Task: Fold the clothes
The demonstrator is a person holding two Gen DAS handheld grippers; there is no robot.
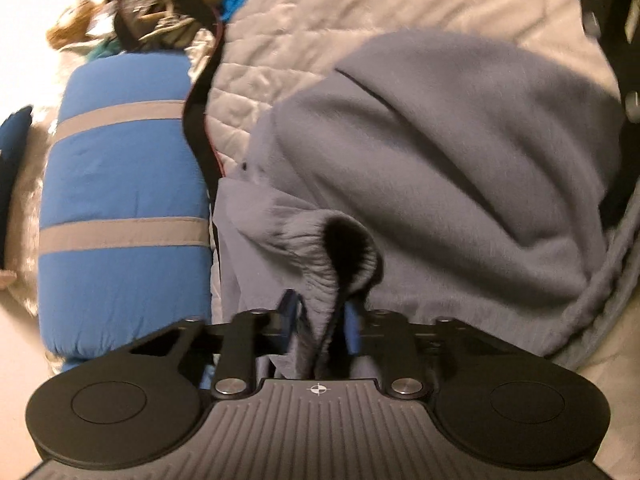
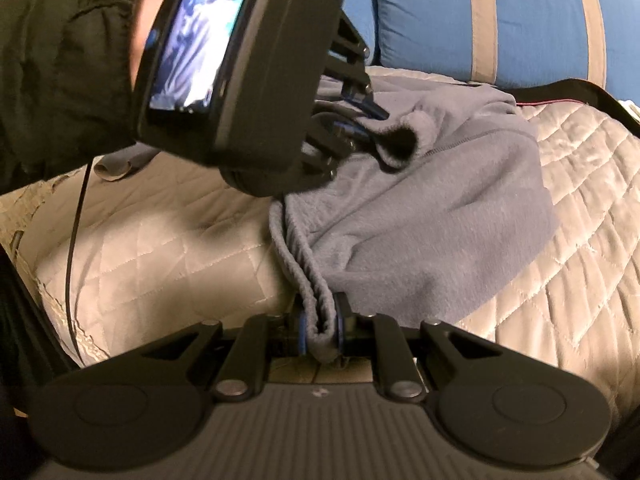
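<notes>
A grey-blue fleece garment (image 1: 460,152) (image 2: 420,216) lies bunched on a quilted beige bedspread (image 2: 140,264). My left gripper (image 1: 320,320) is shut on the garment's ribbed cuff (image 1: 336,248), whose dark opening faces the camera. In the right wrist view the left gripper (image 2: 372,120) appears at upper centre, holding that cuff (image 2: 400,142) above the fleece. My right gripper (image 2: 322,330) is shut on a folded ribbed hem edge (image 2: 304,272) at the garment's near side.
A blue pillow with grey stripes (image 1: 120,200) (image 2: 500,20) lies beside the garment. A black strap (image 1: 200,120) runs along the quilt. Plush toys and clutter (image 1: 132,12) sit beyond the pillow. A dark sleeve (image 2: 60,72) and a cable (image 2: 76,248) are at left.
</notes>
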